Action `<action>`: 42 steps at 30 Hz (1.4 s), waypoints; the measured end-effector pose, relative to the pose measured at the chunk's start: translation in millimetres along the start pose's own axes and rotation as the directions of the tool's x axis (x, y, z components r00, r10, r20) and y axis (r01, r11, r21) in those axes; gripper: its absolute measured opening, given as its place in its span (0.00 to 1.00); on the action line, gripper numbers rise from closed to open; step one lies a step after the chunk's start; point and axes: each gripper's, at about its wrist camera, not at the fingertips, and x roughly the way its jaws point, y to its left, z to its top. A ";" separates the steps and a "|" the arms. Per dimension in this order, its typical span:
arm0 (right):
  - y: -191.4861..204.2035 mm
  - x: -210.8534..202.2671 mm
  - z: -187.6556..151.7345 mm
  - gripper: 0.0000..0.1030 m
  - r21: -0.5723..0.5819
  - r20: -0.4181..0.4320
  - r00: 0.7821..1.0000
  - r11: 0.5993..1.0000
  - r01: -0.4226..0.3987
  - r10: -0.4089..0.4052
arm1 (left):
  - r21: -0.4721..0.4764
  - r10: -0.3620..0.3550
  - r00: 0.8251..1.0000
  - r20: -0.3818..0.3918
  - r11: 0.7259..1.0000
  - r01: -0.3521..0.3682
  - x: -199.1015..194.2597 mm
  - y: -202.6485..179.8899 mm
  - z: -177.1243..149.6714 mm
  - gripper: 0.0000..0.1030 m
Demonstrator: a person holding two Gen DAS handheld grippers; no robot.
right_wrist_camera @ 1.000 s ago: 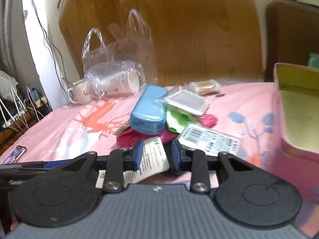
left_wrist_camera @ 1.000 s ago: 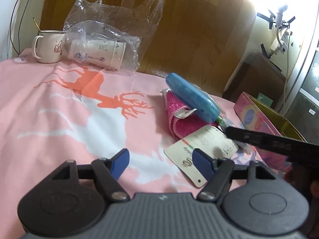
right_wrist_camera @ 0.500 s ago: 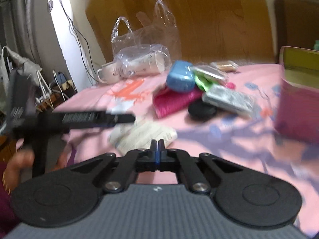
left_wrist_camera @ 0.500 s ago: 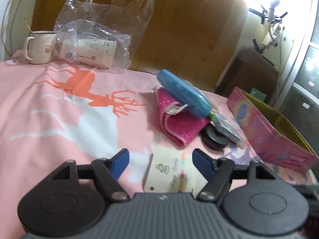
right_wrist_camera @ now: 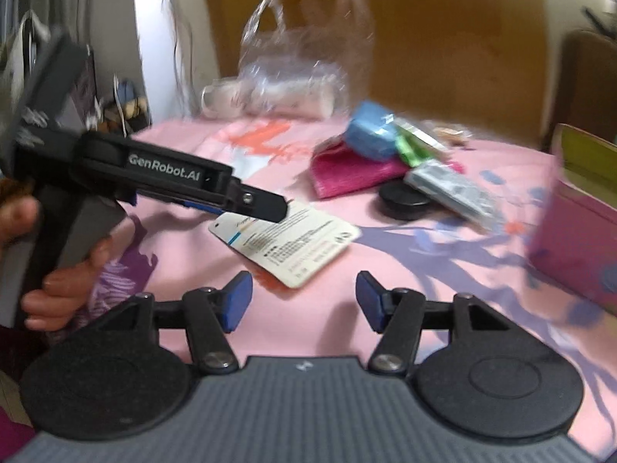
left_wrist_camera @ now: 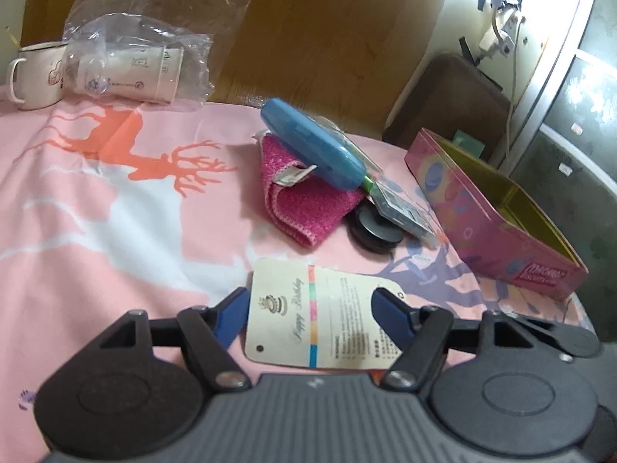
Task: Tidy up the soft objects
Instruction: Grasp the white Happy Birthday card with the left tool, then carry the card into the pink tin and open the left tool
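Left gripper (left_wrist_camera: 310,318) spread wide, card (left_wrist_camera: 320,320) lying flat between its fingers, ungrasped. Right gripper (right_wrist_camera: 304,303) likewise released, holding nothing. Ahead of both: pink cloth (left_wrist_camera: 304,202) under blue case (left_wrist_camera: 312,144).

Home: mug (left_wrist_camera: 36,77), deer-print tablecloth (left_wrist_camera: 115,200)

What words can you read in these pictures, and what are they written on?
"GenRobot.AI": white letters on the side of the black left gripper, seen from the right wrist view.
"Happy Birthday": cursive on the cream paper card with a cake drawing; I think so, but it is faint.
The card's small black print: too small to read.
Red label on the pink open cardboard box: blurred.
Print on the white paper cups in clear plastic wrap: too small.
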 end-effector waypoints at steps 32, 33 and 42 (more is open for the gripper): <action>-101.8 -116.8 -43.9 0.58 0.307 0.281 0.870 0.897 0.318 -0.404 | 0.330 -0.274 0.960 -0.067 0.902 0.280 68.9 -237.2 35.7 0.66; -105.2 -118.3 -38.9 0.58 0.300 0.296 0.862 0.897 0.325 -0.411 | 0.342 -0.266 0.963 -0.052 0.901 0.267 70.7 -244.1 44.1 0.67; -162.6 -87.9 -3.0 0.75 0.277 0.219 0.743 0.771 0.574 -0.632 | 0.371 -0.155 0.988 -0.028 0.916 0.154 123.9 -261.0 66.1 0.72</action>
